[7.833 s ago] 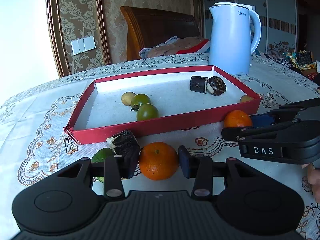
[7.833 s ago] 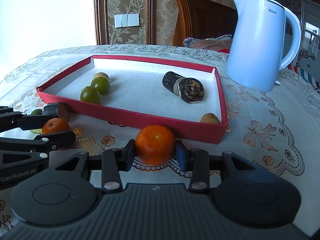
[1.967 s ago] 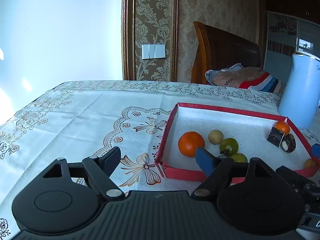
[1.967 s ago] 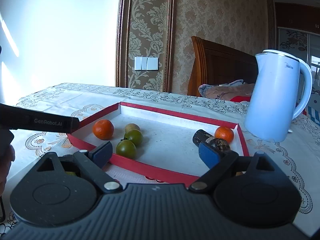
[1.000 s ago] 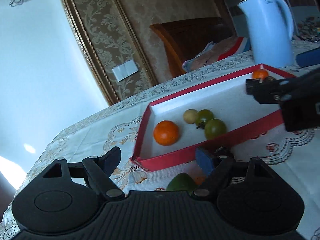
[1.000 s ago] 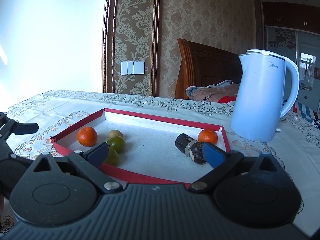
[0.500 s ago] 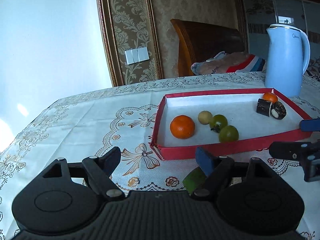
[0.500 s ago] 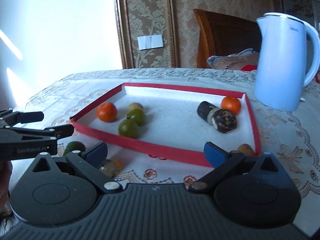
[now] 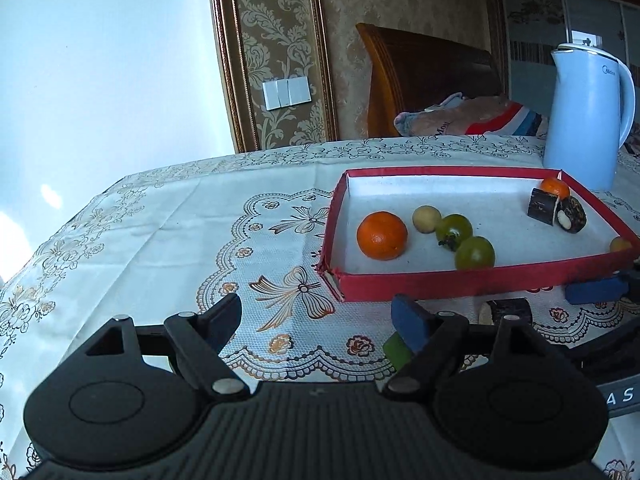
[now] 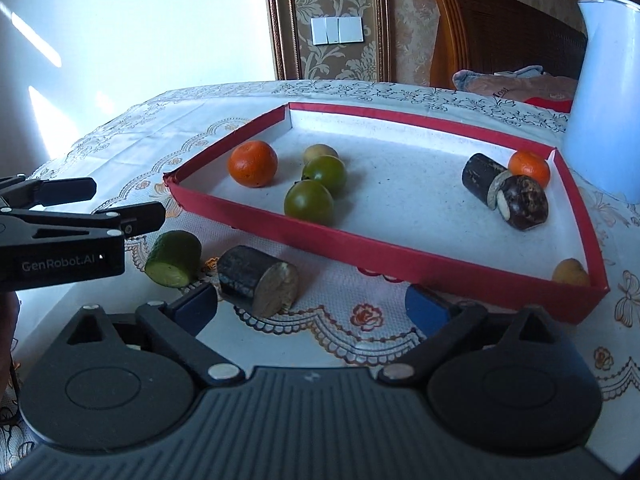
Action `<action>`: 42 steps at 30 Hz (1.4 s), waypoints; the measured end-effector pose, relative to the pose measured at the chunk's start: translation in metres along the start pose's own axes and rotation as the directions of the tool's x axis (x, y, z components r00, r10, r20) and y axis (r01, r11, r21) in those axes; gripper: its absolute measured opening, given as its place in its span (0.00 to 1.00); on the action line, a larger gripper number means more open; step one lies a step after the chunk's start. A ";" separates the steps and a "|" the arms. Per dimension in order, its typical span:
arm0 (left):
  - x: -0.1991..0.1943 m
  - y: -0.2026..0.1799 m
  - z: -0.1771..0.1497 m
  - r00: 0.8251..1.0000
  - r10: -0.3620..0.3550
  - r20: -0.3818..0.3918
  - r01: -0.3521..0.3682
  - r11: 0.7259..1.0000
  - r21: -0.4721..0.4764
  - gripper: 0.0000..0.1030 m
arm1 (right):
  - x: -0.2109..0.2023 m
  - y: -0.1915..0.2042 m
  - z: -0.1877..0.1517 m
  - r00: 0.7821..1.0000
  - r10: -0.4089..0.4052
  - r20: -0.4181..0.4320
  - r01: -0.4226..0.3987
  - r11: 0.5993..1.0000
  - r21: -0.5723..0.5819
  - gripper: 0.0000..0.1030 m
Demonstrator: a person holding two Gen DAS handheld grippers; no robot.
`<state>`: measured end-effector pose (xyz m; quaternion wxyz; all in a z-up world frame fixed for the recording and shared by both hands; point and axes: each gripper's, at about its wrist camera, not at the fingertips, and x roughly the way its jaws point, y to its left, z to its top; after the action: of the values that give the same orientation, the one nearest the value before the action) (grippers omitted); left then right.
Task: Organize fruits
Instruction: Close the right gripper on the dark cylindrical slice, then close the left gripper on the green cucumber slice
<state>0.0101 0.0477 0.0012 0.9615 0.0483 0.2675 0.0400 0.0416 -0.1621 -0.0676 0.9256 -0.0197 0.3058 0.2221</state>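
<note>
Now both tongs released — right tongs [image 10: 310, 304] just narrowing, straddling dark cylinder piece [image 10: 258, 280] untouched; left tongs [image 9: 316, 314] empty.

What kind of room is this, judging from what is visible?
Probably a dining area in a home: a table with a lace cloth, an electric kettle, and a wooden chair holding folded clothes.

Both oranges are now lying inside the red tray [image 10: 400, 264], where 7.8 seconds ago each sat between jaws on the table. The right gripper [image 10: 316, 304] is dipping toward the dark cut piece [image 10: 258, 280], its empty jaws just narrowing slightly; the left gripper [image 9: 320, 316] is levelling out.
</note>
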 end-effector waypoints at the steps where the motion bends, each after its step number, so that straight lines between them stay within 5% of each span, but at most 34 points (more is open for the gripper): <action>1: 0.001 0.001 0.000 1.000 -0.002 -0.007 0.002 1.000 -0.009 0.80 | 0.000 0.000 0.000 1.000 0.002 0.004 -0.002 1.000 0.000 0.92; 6: 0.003 0.001 0.000 1.000 0.001 -0.023 -0.001 1.000 -0.009 0.80 | 0.001 0.003 0.002 1.000 0.012 0.015 -0.012 1.000 -0.009 0.78; 8: 0.003 0.001 0.000 1.000 0.002 -0.022 -0.002 1.000 -0.004 0.80 | 0.000 0.005 0.002 1.000 0.006 0.022 -0.006 1.000 -0.023 0.56; 14: 0.003 0.002 0.000 1.000 -0.009 -0.022 0.009 1.000 -0.015 0.80 | -0.003 0.004 0.002 0.999 -0.035 0.030 0.036 0.998 -0.046 0.33; 20: -0.002 -0.003 -0.002 0.997 -0.078 -0.003 0.078 0.997 -0.005 0.80 | -0.016 -0.005 -0.003 0.986 -0.156 0.056 0.160 0.984 -0.075 0.33; 30: 0.009 -0.029 -0.010 0.992 -0.104 -0.069 0.109 0.991 0.083 0.80 | -0.015 -0.008 -0.003 0.987 -0.153 0.049 0.156 0.986 -0.061 0.33; 42: 0.020 -0.025 -0.012 0.987 -0.109 -0.121 0.117 0.991 0.061 0.80 | -0.013 -0.005 -0.004 0.986 -0.164 0.039 0.167 0.983 -0.074 0.33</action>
<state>0.0219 0.0256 -0.0221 0.9427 0.0631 0.3269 -0.0208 0.0323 -0.1727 -0.0642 0.9443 -0.0772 0.2790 0.1565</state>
